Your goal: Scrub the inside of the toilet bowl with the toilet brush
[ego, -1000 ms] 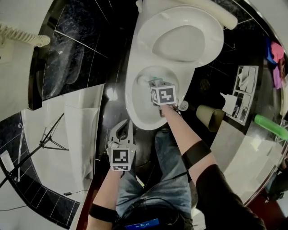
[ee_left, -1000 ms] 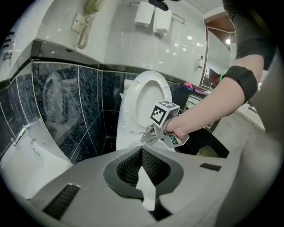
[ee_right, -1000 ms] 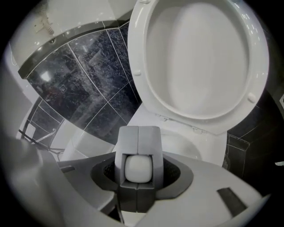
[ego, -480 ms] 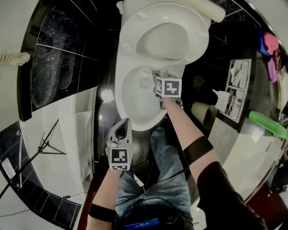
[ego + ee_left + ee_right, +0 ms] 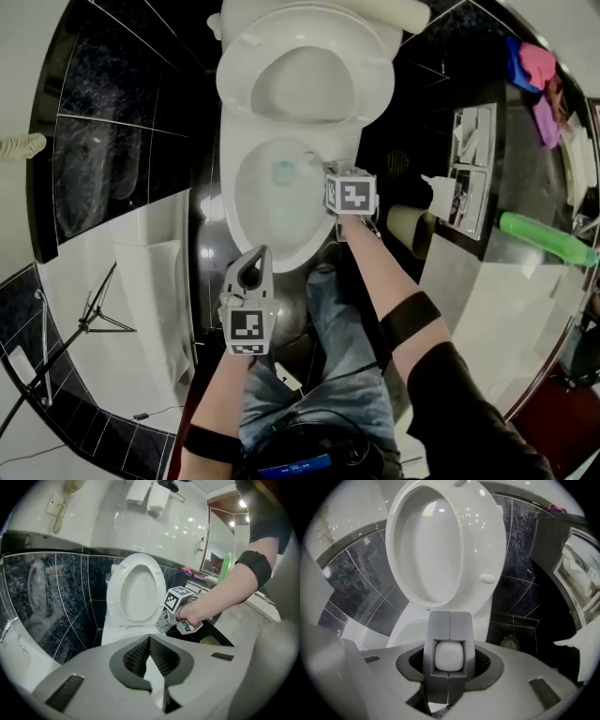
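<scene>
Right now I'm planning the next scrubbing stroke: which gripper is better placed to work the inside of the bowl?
Right. The right gripper is clamped on the toilet brush, whose head sits inside the toilet bowl. The left gripper is shut, empty, and outside the rim.

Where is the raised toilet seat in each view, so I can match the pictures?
Head view: raised toilet seat at top centre.
Left gripper view: the seat stands just left of centre.
Right gripper view: the seat fills the upper middle.
Shared landmark: black wall tiles beside it.
</scene>
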A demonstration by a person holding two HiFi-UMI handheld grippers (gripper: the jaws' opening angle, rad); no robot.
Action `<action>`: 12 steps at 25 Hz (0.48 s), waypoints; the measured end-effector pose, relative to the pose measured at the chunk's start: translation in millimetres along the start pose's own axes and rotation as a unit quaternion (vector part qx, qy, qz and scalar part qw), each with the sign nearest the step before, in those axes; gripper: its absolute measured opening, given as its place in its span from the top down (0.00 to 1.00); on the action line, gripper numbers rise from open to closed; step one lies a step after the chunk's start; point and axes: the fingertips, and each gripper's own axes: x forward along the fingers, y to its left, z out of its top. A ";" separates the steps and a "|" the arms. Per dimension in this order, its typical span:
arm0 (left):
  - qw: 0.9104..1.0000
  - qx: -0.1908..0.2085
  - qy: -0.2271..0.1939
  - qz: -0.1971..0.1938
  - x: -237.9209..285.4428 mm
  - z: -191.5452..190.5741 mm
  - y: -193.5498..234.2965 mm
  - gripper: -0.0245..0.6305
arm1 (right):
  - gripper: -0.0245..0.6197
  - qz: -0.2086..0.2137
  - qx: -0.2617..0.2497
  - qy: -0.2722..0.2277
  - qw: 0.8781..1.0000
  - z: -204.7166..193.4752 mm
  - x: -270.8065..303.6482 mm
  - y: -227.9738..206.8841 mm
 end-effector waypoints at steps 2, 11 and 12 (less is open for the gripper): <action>1.000 0.018 -0.002 -0.009 -2.6 0.3 -4.1 0.96 | 0.68 -0.008 -0.008 0.012 1.000 -16.0 -7.0 -4.9; 0.999 0.026 -0.007 -0.018 -27.1 0.9 -12.8 0.96 | 0.68 0.014 -0.046 0.053 0.997 -92.2 -40.0 20.3; 0.999 0.029 -0.008 -0.019 -30.7 -0.3 -12.4 0.96 | 0.68 0.021 -0.052 0.062 0.996 -101.6 -42.6 27.4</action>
